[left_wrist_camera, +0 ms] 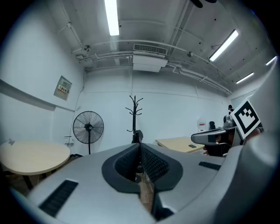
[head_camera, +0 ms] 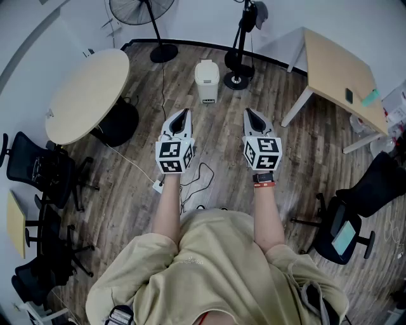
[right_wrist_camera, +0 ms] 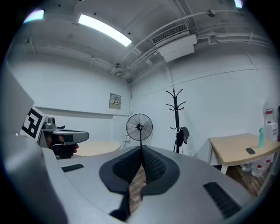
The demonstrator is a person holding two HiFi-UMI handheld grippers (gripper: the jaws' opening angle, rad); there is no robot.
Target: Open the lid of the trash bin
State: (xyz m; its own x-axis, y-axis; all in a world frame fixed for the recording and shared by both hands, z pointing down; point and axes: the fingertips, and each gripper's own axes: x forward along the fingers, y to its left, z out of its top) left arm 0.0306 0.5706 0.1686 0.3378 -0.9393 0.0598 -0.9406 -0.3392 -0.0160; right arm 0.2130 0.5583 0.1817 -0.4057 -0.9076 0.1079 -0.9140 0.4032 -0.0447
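A small white trash bin point(head_camera: 207, 81) with its lid down stands on the wood floor ahead of me, near the far wall. My left gripper point(head_camera: 182, 115) is held at waist height, shut with nothing between its jaws, a good way short of the bin. My right gripper point(head_camera: 251, 114) sits level beside it, also shut and empty. Both gripper views point out across the room above the bin, so the bin does not show in them. The jaws of the left gripper point(left_wrist_camera: 140, 146) and of the right gripper point(right_wrist_camera: 141, 151) meet at their tips.
A round table point(head_camera: 85, 94) stands to the left, a rectangular desk point(head_camera: 339, 70) to the right. A standing fan point(head_camera: 144, 13) and a coat stand point(head_camera: 240, 44) flank the bin at the back wall. Black office chairs point(head_camera: 38, 168) sit at both sides. Cables point(head_camera: 190, 184) lie on the floor.
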